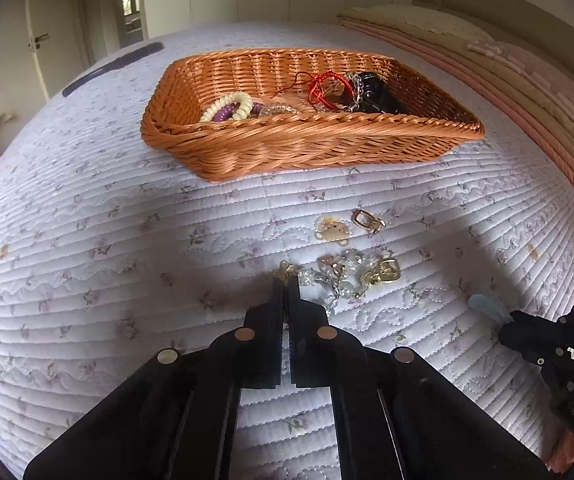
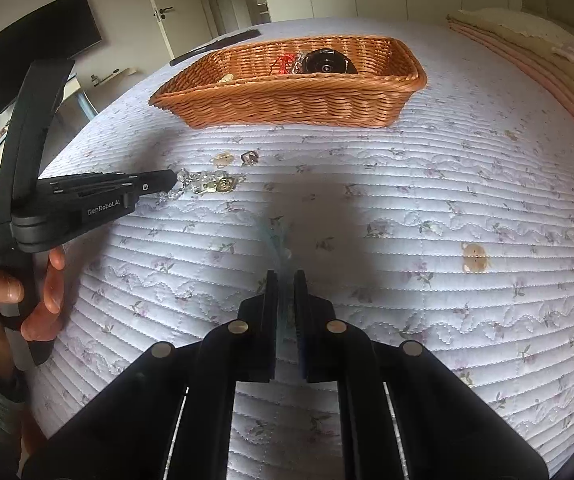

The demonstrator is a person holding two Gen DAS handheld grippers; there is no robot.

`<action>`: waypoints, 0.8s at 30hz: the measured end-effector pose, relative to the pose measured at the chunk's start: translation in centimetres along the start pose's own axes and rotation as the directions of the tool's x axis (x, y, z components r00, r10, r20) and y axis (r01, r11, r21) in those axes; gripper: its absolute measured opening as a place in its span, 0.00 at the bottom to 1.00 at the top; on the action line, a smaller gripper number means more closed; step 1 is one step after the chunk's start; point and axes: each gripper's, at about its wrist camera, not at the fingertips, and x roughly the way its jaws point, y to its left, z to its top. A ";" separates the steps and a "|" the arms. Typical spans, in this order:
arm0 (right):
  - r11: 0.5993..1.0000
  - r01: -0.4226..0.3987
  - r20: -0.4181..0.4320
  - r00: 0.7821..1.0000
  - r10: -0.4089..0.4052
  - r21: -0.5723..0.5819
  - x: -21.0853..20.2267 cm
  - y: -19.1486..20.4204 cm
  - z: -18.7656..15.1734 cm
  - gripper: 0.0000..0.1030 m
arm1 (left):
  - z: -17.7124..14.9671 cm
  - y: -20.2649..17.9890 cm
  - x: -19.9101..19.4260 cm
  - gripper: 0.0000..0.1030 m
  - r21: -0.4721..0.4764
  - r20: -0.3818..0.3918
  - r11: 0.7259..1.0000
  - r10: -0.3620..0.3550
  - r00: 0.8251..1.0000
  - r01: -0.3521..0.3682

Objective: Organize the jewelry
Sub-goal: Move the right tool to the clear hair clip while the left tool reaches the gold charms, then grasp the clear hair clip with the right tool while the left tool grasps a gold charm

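An orange wicker basket [image 1: 311,148] [image 2: 287,100] sits on the quilted bedspread and holds bead bracelets [image 1: 231,108], a red cord [image 1: 323,86] and a black item [image 1: 379,94]. A crystal and gold chain [image 1: 351,274] [image 2: 207,184] lies on the quilt in front of it. My left gripper [image 1: 287,280] [image 2: 175,178] is shut on the chain's gold end. My right gripper [image 2: 285,276] [image 1: 503,320] is shut on a pale blue translucent piece [image 2: 275,236] [image 1: 487,306], low over the quilt.
A bear-shaped charm [image 1: 333,232] [image 2: 223,158] and a small gold clasp [image 1: 367,220] [image 2: 249,157] lie on the quilt between chain and basket. Folded blankets [image 1: 527,80] are stacked at the right. A dark strip [image 1: 115,66] lies beyond the basket.
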 end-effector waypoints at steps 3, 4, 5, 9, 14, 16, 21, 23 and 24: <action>1.000 -0.004 -0.004 1.000 0.004 -0.005 0.0 0.1 -0.1 0.07 | -0.5 0.5 -1.1 0.00 -0.015 0.025 1.000 0.000 1.000 0.001; 1.000 -0.005 -0.005 1.000 0.005 -0.005 0.0 0.1 -0.2 0.07 | -0.8 0.7 -1.5 0.00 -0.022 0.037 1.000 -0.005 0.999 0.006; 1.000 -0.006 -0.007 1.000 0.006 -0.004 0.0 0.1 -0.1 0.07 | -1.0 1.0 -2.1 0.00 -0.032 0.049 0.999 -0.016 0.999 0.018; 1.000 0.000 -0.012 1.000 0.000 -0.016 0.2 0.3 0.1 0.08 | -1.9 2.8 -4.2 0.00 -0.087 0.091 0.988 -0.118 0.989 0.125; 1.000 -0.011 -0.012 1.000 0.011 -0.012 0.5 0.7 0.4 0.24 | -2.4 4.6 -6.0 0.00 -0.132 0.120 0.949 -0.273 0.955 0.288; 1.000 -0.005 -0.009 1.000 0.005 -0.020 0.6 1.1 0.5 0.26 | -2.3 4.6 -7.4 0.00 -0.115 0.149 0.936 -0.315 0.937 0.333; 0.999 0.029 -0.004 1.000 -0.029 -0.045 0.7 1.7 0.4 0.21 | -2.0 3.5 -10.0 0.00 -0.061 0.194 0.931 -0.343 0.919 0.361; 0.999 0.024 -0.006 1.000 -0.025 -0.046 0.6 1.7 0.3 0.06 | -2.0 3.2 -10.4 0.00 -0.048 0.204 0.931 -0.346 0.916 0.363; 0.999 0.023 0.000 1.000 -0.023 -0.041 0.5 1.6 0.2 0.06 | -2.0 3.2 -10.5 0.00 -0.044 0.206 0.932 -0.344 0.916 0.360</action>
